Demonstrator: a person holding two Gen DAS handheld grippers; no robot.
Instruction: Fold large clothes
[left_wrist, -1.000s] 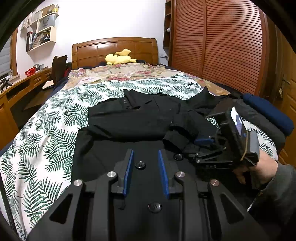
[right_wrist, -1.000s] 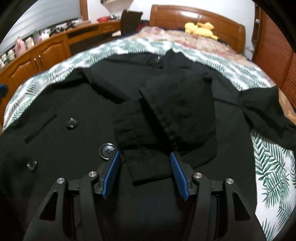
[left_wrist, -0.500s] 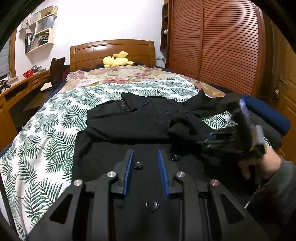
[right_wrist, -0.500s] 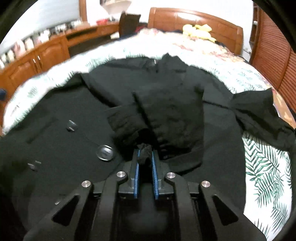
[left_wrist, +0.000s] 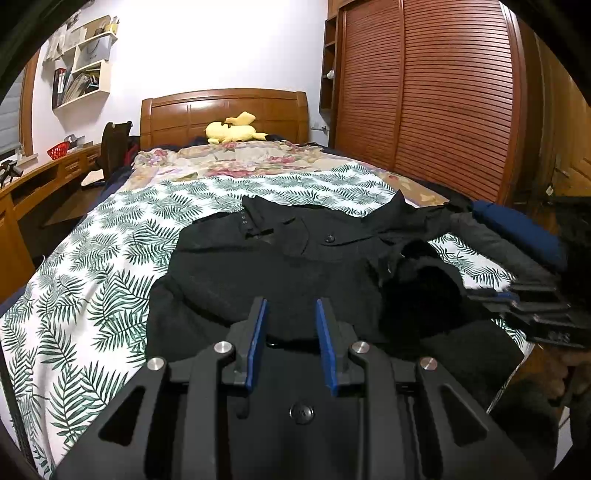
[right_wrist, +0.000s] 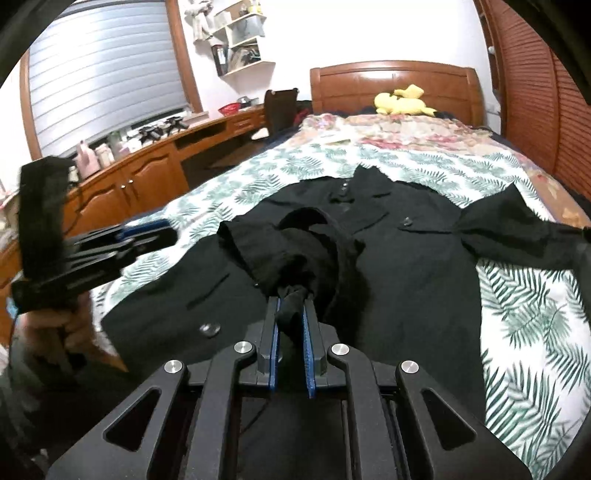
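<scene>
A large black coat (left_wrist: 280, 266) (right_wrist: 406, 266) lies spread on the leaf-print bedspread (left_wrist: 92, 266) (right_wrist: 524, 317). My right gripper (right_wrist: 291, 314) is shut on the cuff of the coat's left sleeve (right_wrist: 295, 251) and holds it lifted above the coat's front. It also shows at the right edge of the left wrist view (left_wrist: 532, 302). My left gripper (left_wrist: 290, 314) is open and empty, low over the coat's hem; in the right wrist view (right_wrist: 147, 236) it is at the left. The other sleeve (right_wrist: 517, 232) lies out to the right.
A yellow plush toy (left_wrist: 232, 129) lies by the wooden headboard (left_wrist: 221, 110). A wooden desk (right_wrist: 147, 170) runs along the left of the bed, a slatted wardrobe (left_wrist: 424, 92) along the right. Folded dark blue and grey clothes (left_wrist: 517, 236) lie at the bed's right edge.
My right gripper has shut on the sleeve cuff and lifted it, pulling back toward the foot of the bed. My left gripper stayed open and rose slightly.
</scene>
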